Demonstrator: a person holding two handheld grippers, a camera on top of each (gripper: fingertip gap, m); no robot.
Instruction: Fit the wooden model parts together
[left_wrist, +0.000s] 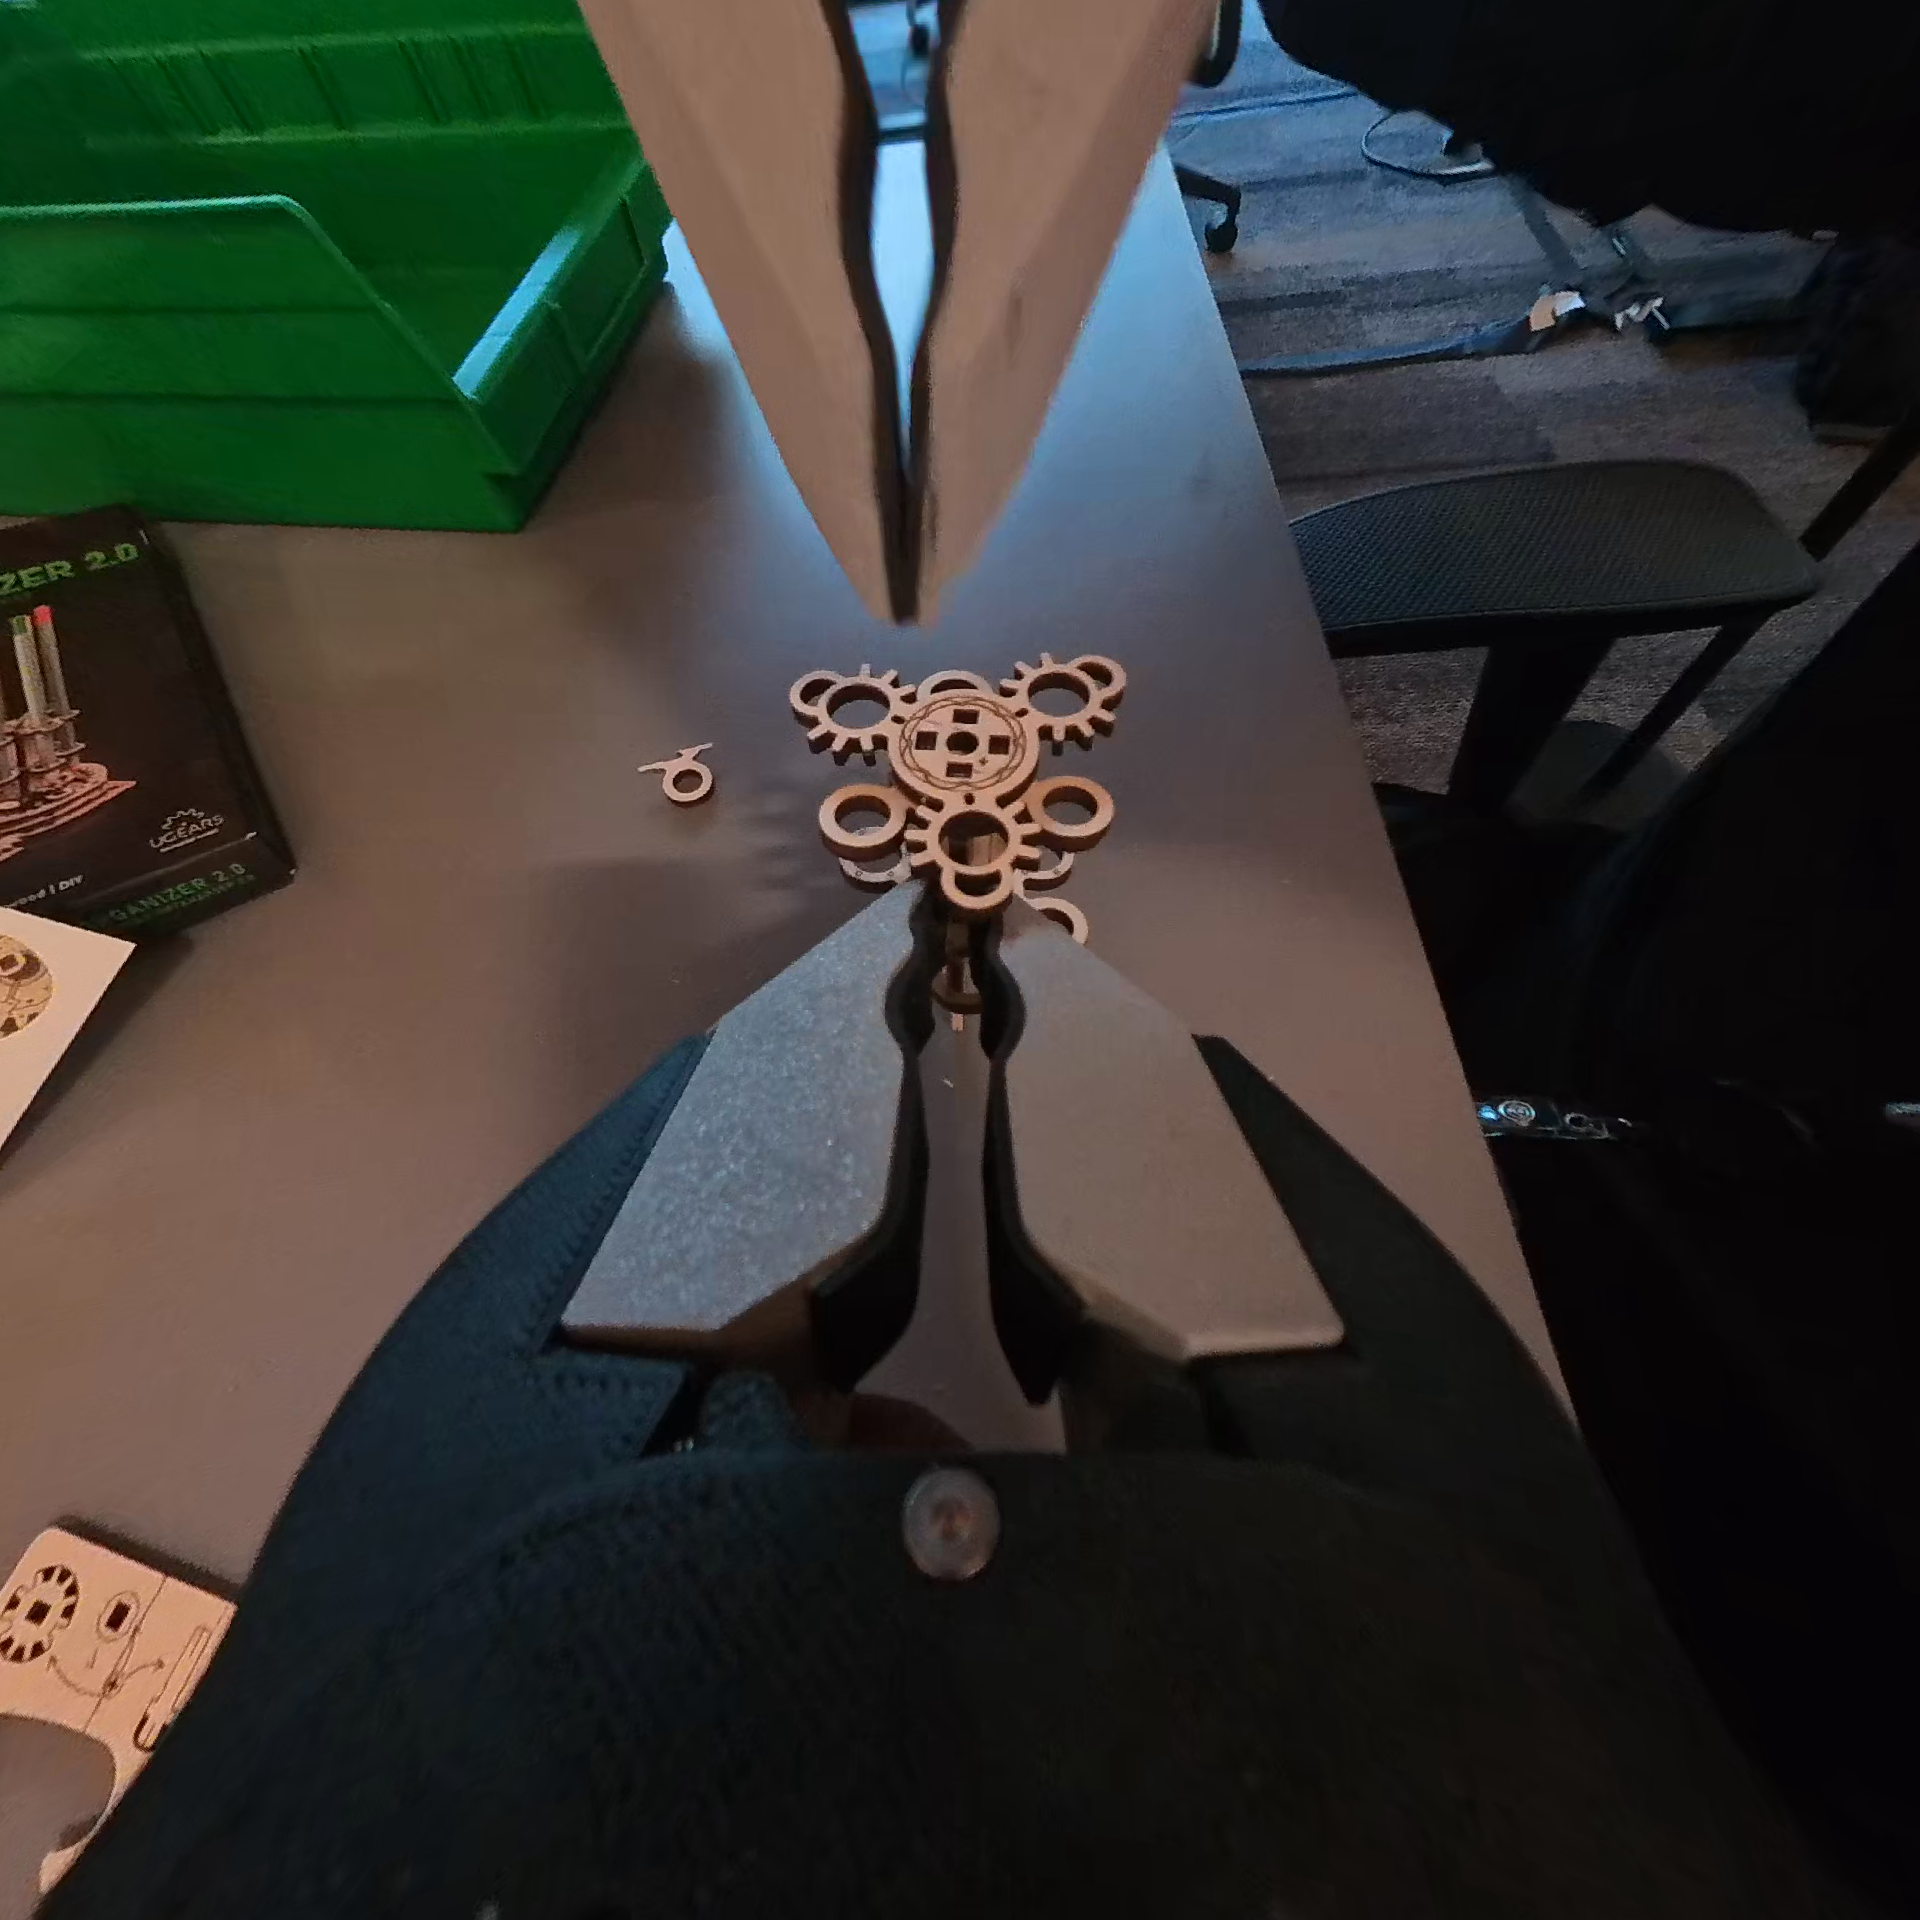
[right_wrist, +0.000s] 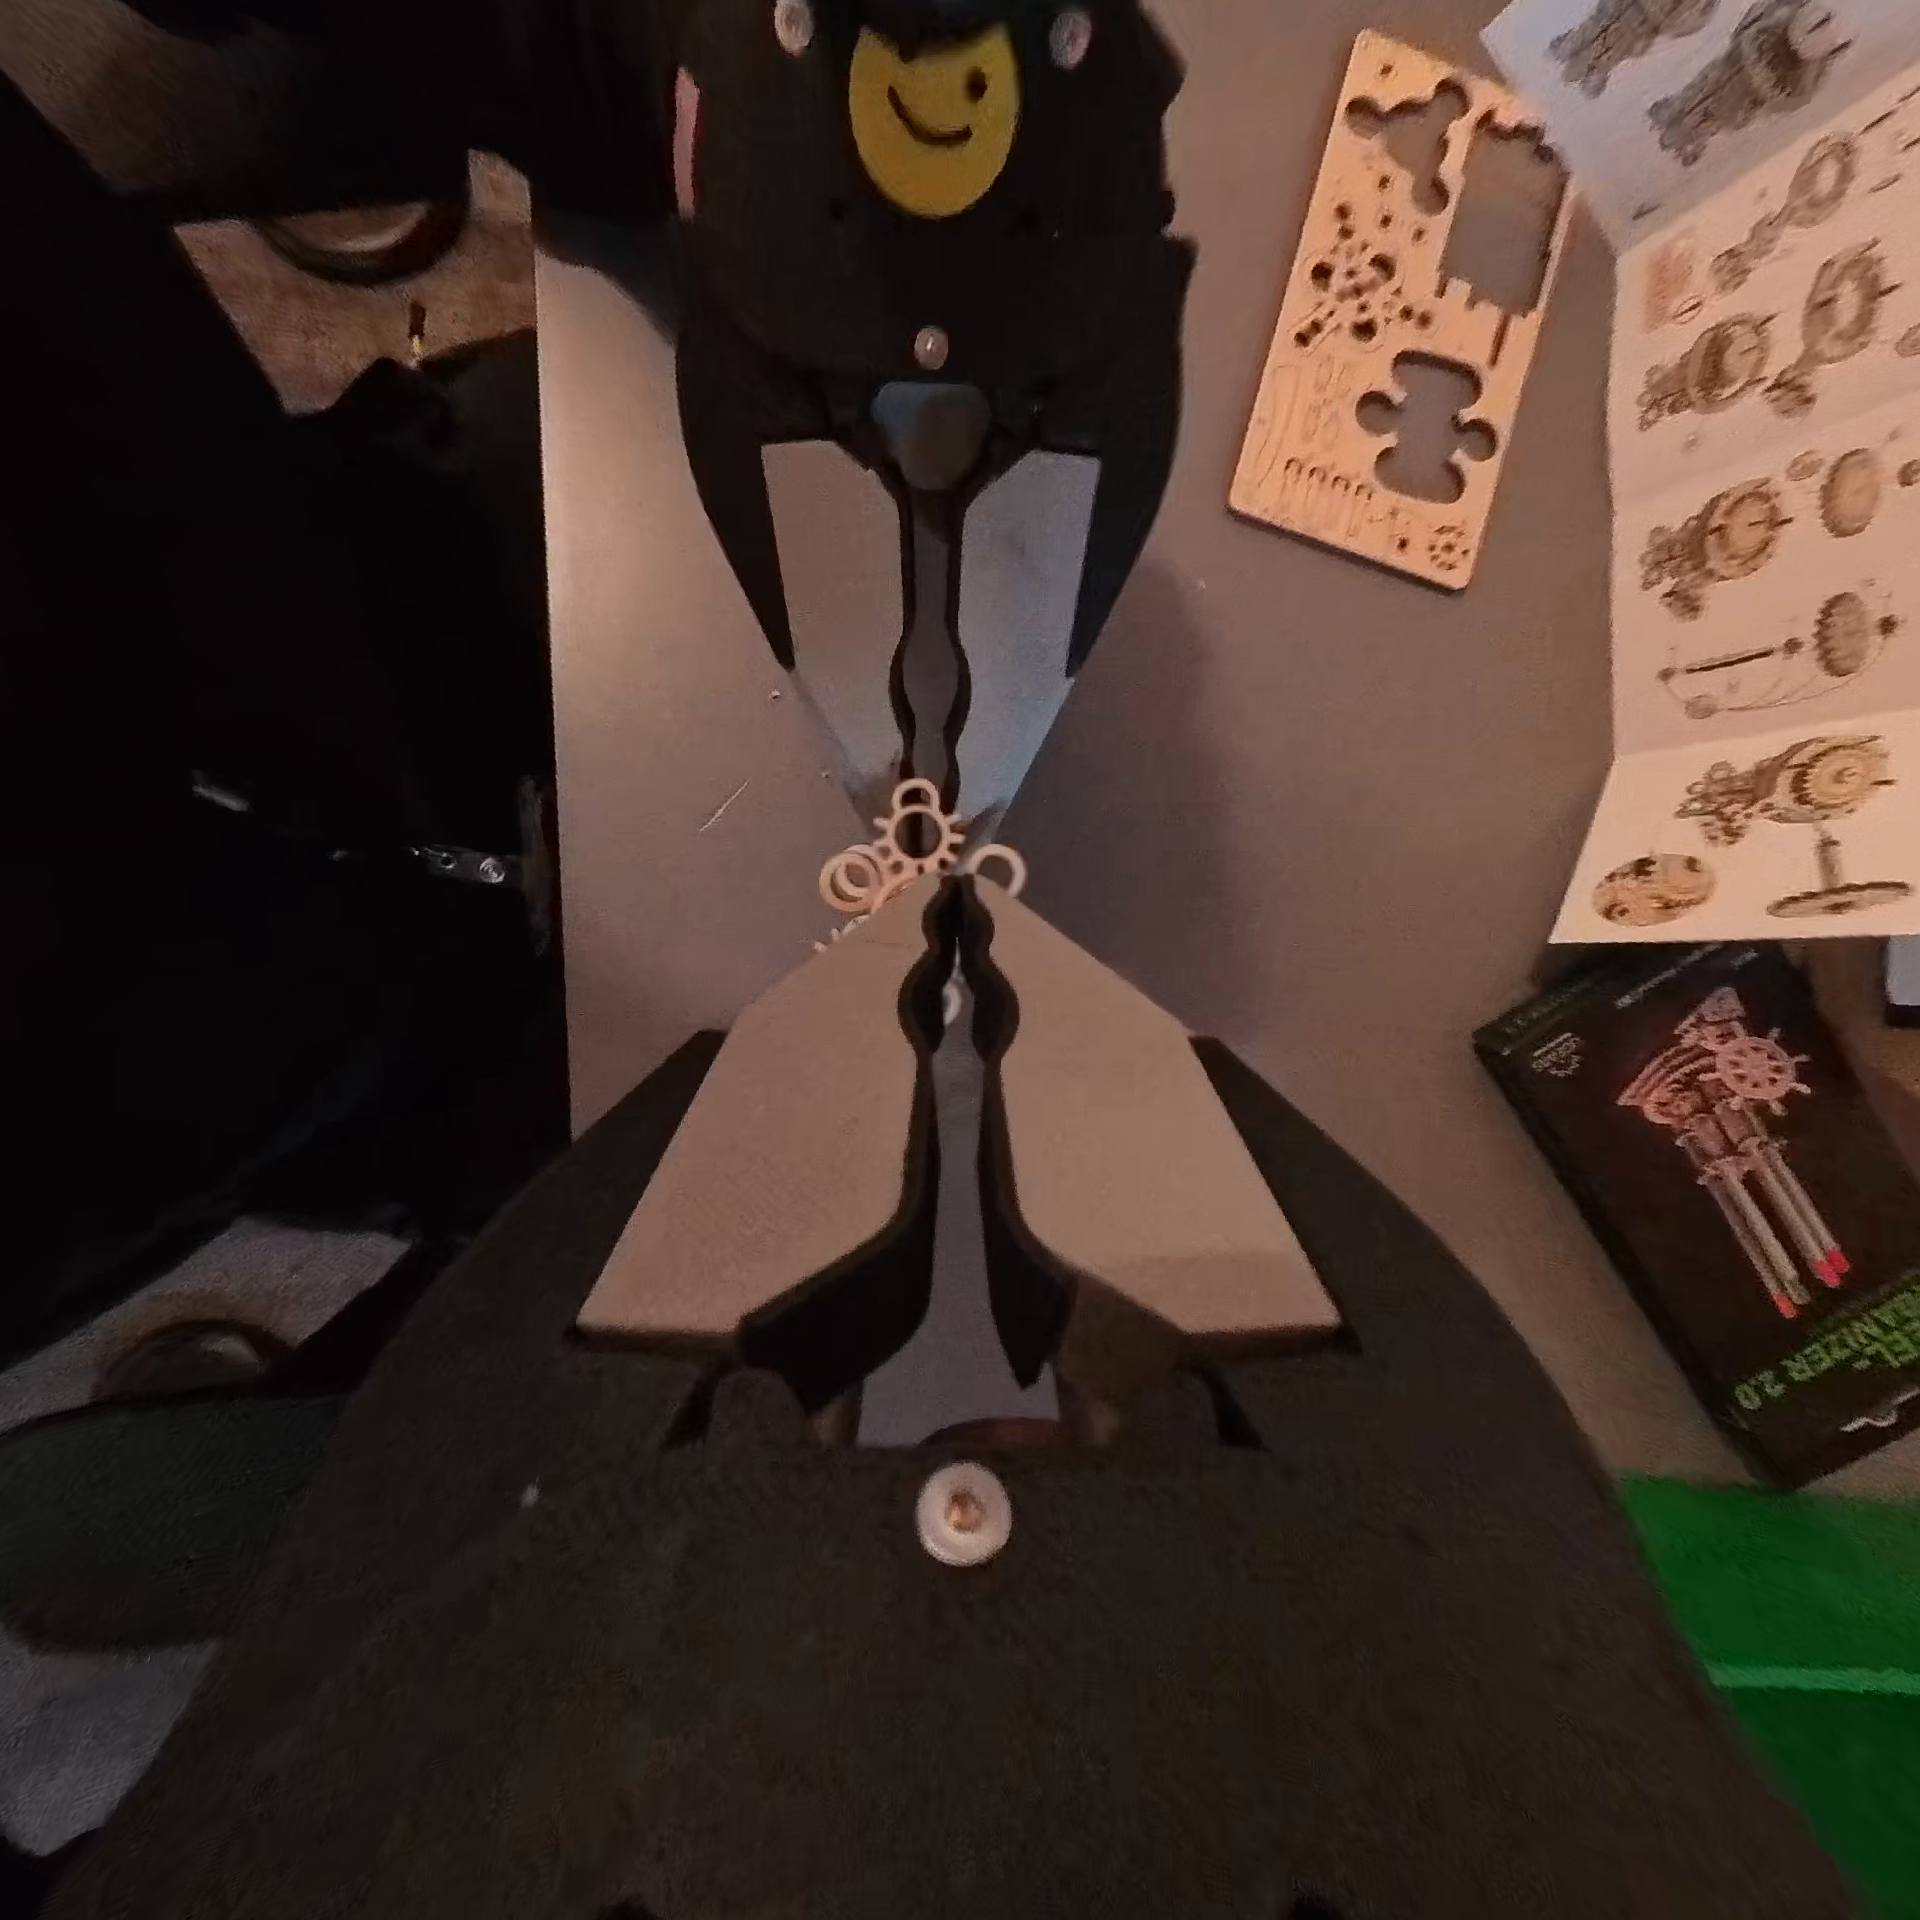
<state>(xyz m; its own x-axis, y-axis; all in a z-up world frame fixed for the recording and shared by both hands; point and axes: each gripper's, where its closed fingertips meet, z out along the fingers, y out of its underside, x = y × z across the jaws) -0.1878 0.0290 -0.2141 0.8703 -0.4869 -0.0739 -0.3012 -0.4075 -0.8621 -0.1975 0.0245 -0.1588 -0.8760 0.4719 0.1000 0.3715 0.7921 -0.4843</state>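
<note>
Wooden gear assembly (left_wrist: 958, 774) partly built, upright on bench (left_wrist: 416, 1091). L gripper (left_wrist: 958, 940) clamped on its lower stem. R gripper (right_wrist: 954, 883) closed, empty, tip just above assembly. Loose ring piece (left_wrist: 681, 774) nearby, unfitted; more parts prob. left.

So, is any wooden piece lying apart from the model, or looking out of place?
Yes. One small wooden ring piece lies alone on the grey table, left of the gear assembly that the left gripper clamps. Nothing looks broken or spilled.
</note>
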